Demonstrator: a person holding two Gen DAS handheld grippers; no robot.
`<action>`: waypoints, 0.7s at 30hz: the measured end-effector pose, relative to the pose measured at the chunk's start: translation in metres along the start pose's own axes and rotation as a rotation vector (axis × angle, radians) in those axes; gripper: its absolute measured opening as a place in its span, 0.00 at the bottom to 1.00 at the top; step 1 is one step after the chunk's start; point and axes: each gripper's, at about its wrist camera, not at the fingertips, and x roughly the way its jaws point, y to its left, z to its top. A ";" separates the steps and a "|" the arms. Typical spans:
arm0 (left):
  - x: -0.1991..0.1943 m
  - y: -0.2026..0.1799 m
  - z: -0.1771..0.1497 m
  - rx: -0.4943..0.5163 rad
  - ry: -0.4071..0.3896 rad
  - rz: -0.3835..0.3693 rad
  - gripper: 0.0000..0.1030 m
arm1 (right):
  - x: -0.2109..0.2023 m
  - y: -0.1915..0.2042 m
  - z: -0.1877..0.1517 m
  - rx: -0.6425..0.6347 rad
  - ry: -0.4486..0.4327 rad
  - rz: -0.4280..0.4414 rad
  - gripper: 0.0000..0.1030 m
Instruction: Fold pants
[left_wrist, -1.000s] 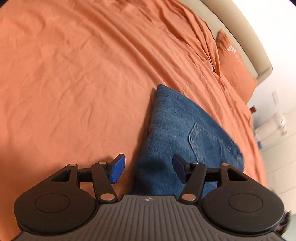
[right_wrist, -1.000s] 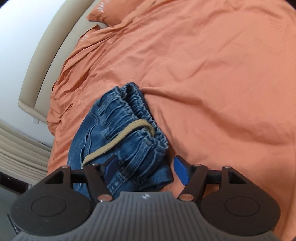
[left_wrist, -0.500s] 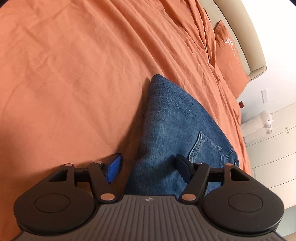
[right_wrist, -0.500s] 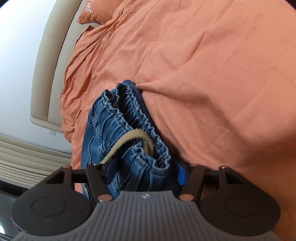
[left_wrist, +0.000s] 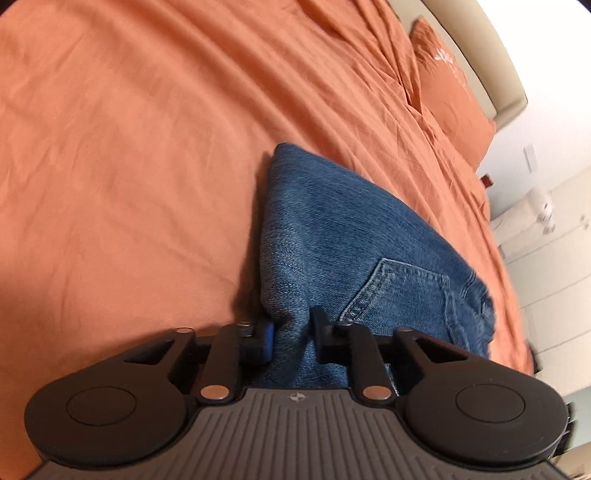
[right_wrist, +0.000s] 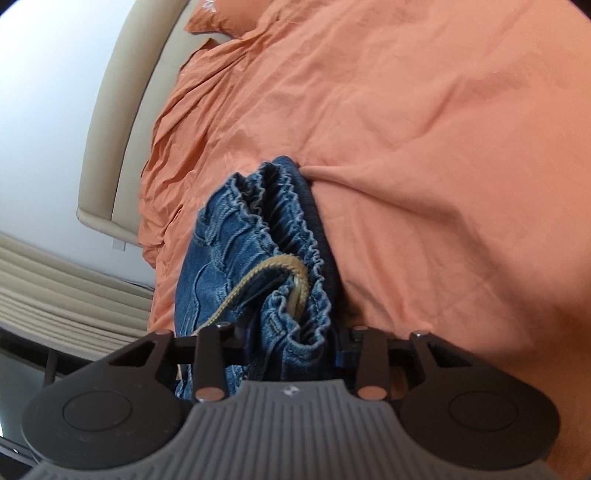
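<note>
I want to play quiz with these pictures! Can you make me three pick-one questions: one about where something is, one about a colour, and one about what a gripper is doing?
1. Where do the jeans lie?
A. on the bed sheet
B. on a wooden floor
C. in a basket

2. What colour is the sheet?
A. white
B. orange
C. green

3. What is the left gripper doing?
A. standing wide open over bare sheet
B. holding a pillow
C. pinching a fold of the jeans

Answers:
1 A: orange sheet shows all round the denim.
2 B: the whole sheet is orange in both views.
3 C: its jaws have just been closing, and denim is squeezed between the pads.
</note>
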 end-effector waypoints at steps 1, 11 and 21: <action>-0.002 -0.005 -0.001 0.024 -0.007 0.016 0.14 | -0.002 0.002 -0.001 -0.015 -0.006 0.001 0.29; -0.020 -0.025 -0.005 0.121 -0.060 0.083 0.09 | -0.028 0.035 -0.011 -0.160 -0.068 0.014 0.24; -0.059 -0.047 -0.019 0.189 -0.064 0.097 0.08 | -0.066 0.078 -0.044 -0.281 -0.064 0.031 0.23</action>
